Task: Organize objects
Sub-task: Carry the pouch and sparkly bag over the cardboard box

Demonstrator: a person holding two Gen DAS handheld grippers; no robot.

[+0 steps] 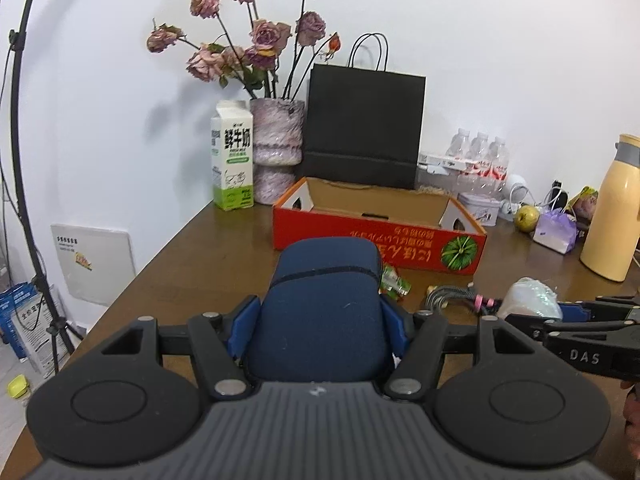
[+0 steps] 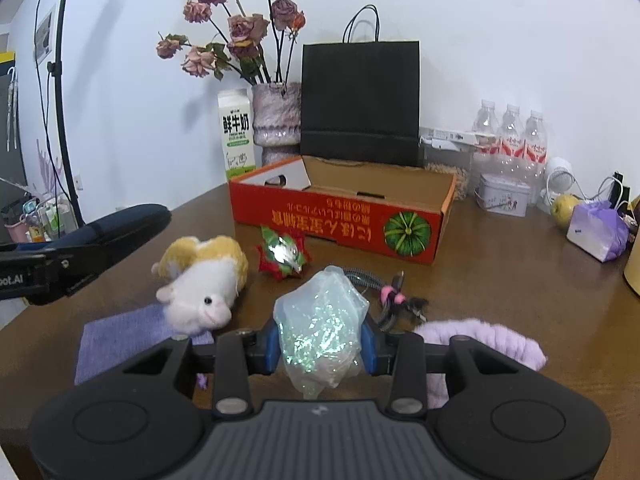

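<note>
One navy case (image 1: pixel 320 312), one glitter bag (image 2: pixel 320 332)

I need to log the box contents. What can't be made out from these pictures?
- Floor of the red cardboard box: hidden by its front wall in both views.
- Table under the navy case: left view, blocked by the case in the left gripper.
- Contents of the glittery bag in the right gripper: film too shimmery.
- Yellow bottle: cut by the left view's right edge.
</note>
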